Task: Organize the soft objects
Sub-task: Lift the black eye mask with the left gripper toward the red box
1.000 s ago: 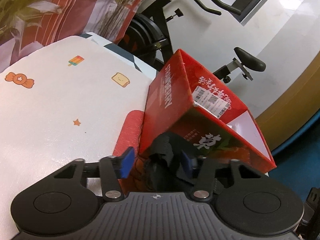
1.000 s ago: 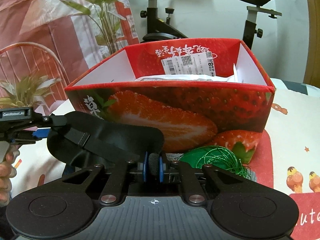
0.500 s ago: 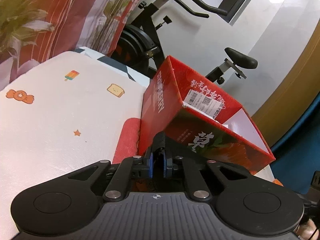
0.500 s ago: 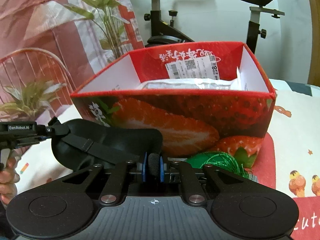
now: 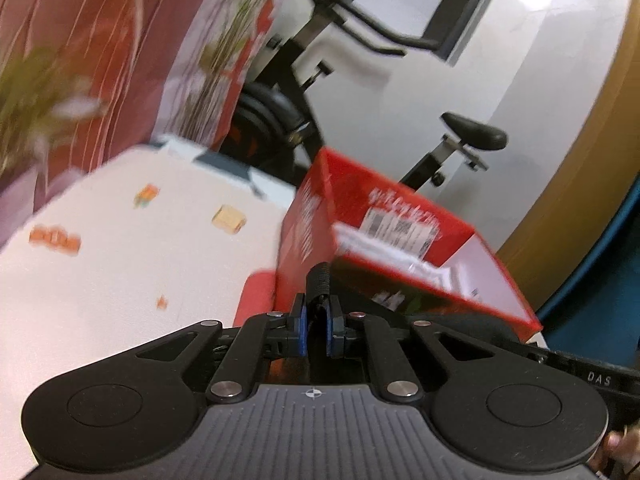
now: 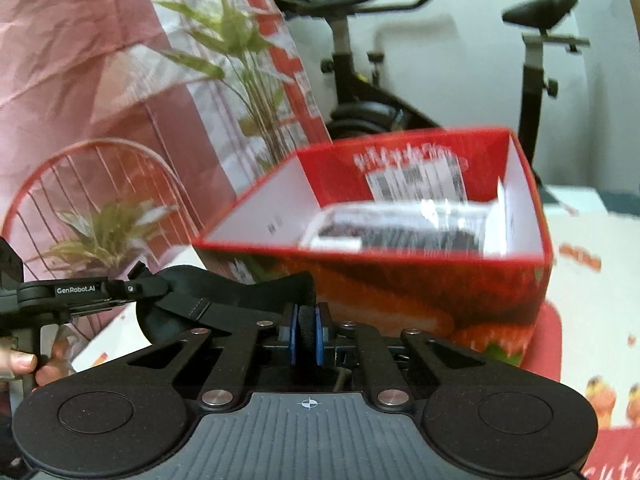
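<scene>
White cloth (image 5: 120,280) with small cartoon prints covers the surface under both grippers. Ahead stands a red strawberry box (image 6: 400,280), a barcode label (image 6: 416,176) on its far wall. The left gripper (image 5: 317,330), marked "GenRobot.AI", and the right gripper (image 6: 307,336) each pinch an end of a black eye mask (image 6: 224,296), held just before the box.

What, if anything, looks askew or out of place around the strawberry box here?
Nothing spilled or damaged stands out. The black eye mask hangs stretched between the left claw and right claw, in front of the red strawberry box, which already holds a plastic-wrapped item. Both views are motion-blurred.
</scene>
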Demonstrator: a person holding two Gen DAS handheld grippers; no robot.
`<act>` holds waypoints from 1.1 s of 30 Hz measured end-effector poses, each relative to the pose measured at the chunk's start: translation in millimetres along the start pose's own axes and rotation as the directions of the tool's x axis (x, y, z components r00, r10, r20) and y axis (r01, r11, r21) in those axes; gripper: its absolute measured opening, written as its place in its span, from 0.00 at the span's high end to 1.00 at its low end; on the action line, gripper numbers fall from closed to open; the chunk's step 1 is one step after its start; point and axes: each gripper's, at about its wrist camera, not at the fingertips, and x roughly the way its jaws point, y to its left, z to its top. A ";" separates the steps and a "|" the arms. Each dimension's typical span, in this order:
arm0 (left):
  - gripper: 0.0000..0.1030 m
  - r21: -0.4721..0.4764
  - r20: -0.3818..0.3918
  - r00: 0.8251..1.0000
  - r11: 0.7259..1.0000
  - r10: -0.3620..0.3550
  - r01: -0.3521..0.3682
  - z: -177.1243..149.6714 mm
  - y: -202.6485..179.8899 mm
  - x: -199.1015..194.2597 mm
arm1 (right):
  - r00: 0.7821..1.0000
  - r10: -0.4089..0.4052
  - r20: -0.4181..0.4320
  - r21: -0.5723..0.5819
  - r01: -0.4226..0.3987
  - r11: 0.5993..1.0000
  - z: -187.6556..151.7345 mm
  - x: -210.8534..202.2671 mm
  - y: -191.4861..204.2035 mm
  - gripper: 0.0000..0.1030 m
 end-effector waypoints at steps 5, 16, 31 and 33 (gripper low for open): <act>0.91 0.079 0.070 0.997 0.996 -0.036 0.030 21.6 -20.7 -13.6 | 0.997 0.005 0.071 -0.038 -0.002 0.999 29.2 -14.2 4.6 0.93; 0.91 0.215 0.153 0.982 0.974 -0.109 0.075 69.4 -69.0 6.6 | 0.977 -0.119 0.175 -0.129 0.143 0.981 84.9 -10.1 -11.9 0.94; 0.91 0.344 -0.117 0.993 0.938 -0.003 0.044 63.4 -89.0 116.5 | 0.964 -0.263 -0.051 -0.215 0.246 0.945 73.1 79.4 -48.4 0.94; 0.91 0.345 -0.147 0.989 0.938 0.006 0.046 63.5 -86.9 122.1 | 0.965 -0.251 -0.079 -0.200 0.231 0.952 70.5 84.7 -50.2 0.94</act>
